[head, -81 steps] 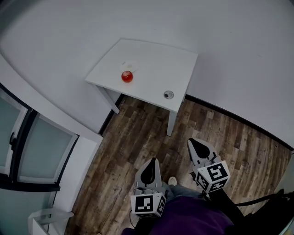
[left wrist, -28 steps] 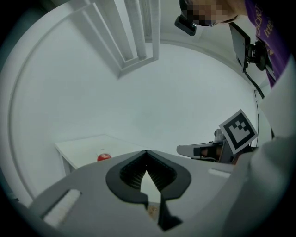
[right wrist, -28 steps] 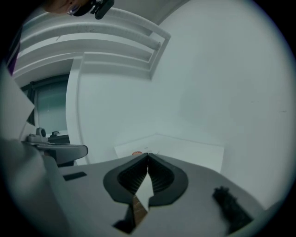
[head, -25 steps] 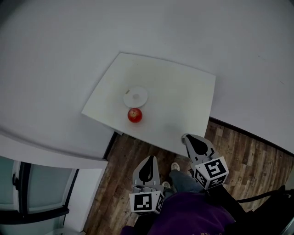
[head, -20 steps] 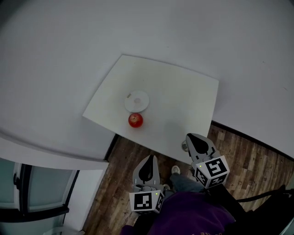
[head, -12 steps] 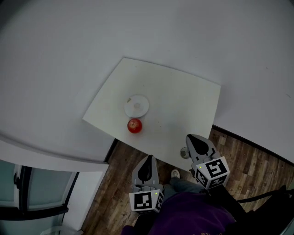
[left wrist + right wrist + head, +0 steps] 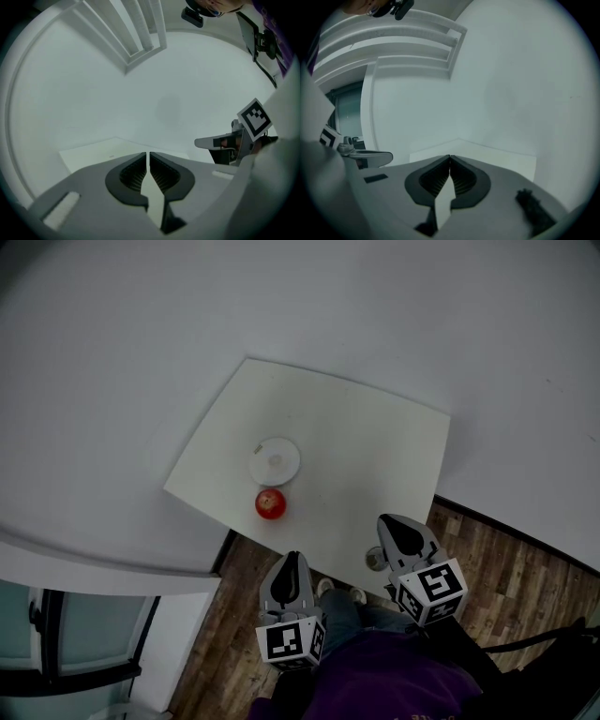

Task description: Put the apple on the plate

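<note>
apple (image 7: 270, 503): straight ahead of left gripper (image 7: 292, 559), right gripper (image 7: 394, 524) farther off
plate (image 7: 275, 460): just past apple
jaws: both pressed together, empty

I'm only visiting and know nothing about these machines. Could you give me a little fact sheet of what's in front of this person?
Setting: white table on a wooden floor
Apple: red, on the table near its front edge, not held
Plate: small, white, empty, just behind the apple
Left gripper: jaws nearly together, nothing between them
Right gripper: jaws together, nothing between them
Progress: apple not yet on the plate
</note>
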A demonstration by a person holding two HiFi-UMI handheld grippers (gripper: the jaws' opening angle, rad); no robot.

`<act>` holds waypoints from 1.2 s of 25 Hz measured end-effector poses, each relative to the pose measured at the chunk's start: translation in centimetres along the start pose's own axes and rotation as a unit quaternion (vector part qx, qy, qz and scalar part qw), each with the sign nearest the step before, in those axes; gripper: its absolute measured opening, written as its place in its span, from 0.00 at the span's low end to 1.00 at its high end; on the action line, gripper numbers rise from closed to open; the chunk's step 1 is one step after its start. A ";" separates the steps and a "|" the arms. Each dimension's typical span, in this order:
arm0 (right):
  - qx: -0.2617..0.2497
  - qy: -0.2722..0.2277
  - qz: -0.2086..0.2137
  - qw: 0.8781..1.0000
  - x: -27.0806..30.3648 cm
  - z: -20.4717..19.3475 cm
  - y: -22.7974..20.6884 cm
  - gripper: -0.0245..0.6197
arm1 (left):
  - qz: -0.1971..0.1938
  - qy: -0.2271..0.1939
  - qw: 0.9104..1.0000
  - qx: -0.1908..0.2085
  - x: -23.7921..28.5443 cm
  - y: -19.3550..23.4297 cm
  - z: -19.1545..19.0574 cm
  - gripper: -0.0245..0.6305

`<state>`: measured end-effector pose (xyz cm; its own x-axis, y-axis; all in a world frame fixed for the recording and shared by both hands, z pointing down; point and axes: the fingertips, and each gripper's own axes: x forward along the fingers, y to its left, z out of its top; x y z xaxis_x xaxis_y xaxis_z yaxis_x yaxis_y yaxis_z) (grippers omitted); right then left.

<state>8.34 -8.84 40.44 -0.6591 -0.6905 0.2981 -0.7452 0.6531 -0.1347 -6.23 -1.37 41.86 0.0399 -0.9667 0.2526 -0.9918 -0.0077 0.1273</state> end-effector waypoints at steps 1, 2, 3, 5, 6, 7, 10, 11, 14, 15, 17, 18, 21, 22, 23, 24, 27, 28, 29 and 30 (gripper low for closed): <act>0.000 0.000 -0.001 1.000 0.2 0.1 0.0 0.05 | 0.001 0.002 1.000 0.000 0.3 0.3 0.0 0.08; -0.002 0.001 -0.004 1.000 0.4 0.2 -0.1 0.05 | 0.001 0.004 1.000 0.001 0.6 0.6 0.0 0.08; -0.003 0.002 -0.007 1.000 0.7 0.2 -0.2 0.05 | 0.001 0.005 1.000 0.002 1.0 0.9 0.1 0.08; -0.002 0.003 -0.011 1.000 1.4 0.4 -0.2 0.05 | 0.000 0.009 1.000 0.003 1.7 1.6 0.2 0.08; 0.002 0.004 -0.012 1.000 1.9 0.6 -0.3 0.05 | -0.002 0.012 1.000 0.003 2.1 2.0 0.2 0.08; 0.005 0.004 -0.013 1.000 2.3 0.7 -0.3 0.05 | -0.006 0.016 1.000 0.003 2.6 2.4 0.2 0.08; 0.008 0.005 -0.019 1.000 3.6 1.2 -0.4 0.05 | -0.014 0.026 1.000 0.005 4.0 3.3 0.1 0.08; 0.008 0.005 -0.020 1.000 4.1 1.4 -0.5 0.05 | -0.015 0.029 0.999 0.007 4.5 3.6 0.1 0.08; 0.007 0.008 -0.021 1.000 5.5 1.7 -0.5 0.05 | -0.019 0.037 0.999 0.012 5.8 4.5 -0.1 0.08; 0.007 0.009 -0.021 1.000 5.9 1.8 -0.4 0.05 | -0.021 0.040 0.999 0.014 6.3 4.8 -0.2 0.08; 0.006 0.011 -0.022 1.000 6.6 1.8 -0.3 0.05 | -0.023 0.047 0.999 0.016 7.1 5.5 -0.6 0.08; 0.006 0.011 -0.024 1.000 6.9 1.9 -0.4 0.05 | -0.021 0.049 0.998 0.016 7.4 5.9 -0.8 0.08; 0.004 0.013 -0.029 0.999 7.6 2.0 -0.6 0.05 | -0.013 0.059 0.998 0.019 8.4 7.0 -1.2 0.09; 0.003 0.013 -0.030 0.999 7.8 2.1 -0.7 0.05 | -0.011 0.062 0.998 0.020 8.8 7.3 -1.4 0.10; 0.002 0.014 -0.032 0.999 8.0 2.1 -0.7 0.05 | -0.010 0.065 0.998 0.022 9.1 7.6 -1.6 0.10; 0.001 0.015 -0.033 0.999 8.2 2.2 -0.8 0.05 | -0.009 0.067 0.997 0.024 9.5 7.9 -1.7 0.10; 0.001 0.017 -0.037 0.999 8.9 2.3 -1.2 0.05 | -0.008 0.075 0.997 0.027 10.6 8.7 -2.3 0.11; 0.001 0.018 -0.038 0.999 9.2 2.3 -1.3 0.05 | -0.008 0.078 0.997 0.027 10.9 9.0 -2.4 0.11; 0.001 0.018 -0.039 0.999 9.4 2.3 -1.4 0.05 | -0.007 0.080 0.996 0.028 11.2 9.2 -2.6 0.11; 0.000 0.019 -0.040 0.999 9.5 2.3 -1.5 0.05 | -0.005 0.083 0.996 0.029 11.5 9.4 -2.8 0.11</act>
<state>2.93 -17.15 41.27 -0.5925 -0.7283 0.3442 -0.7957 0.5957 -0.1093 -14.79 -11.84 48.69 0.0654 -0.9111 0.4069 -0.9963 -0.0370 0.0773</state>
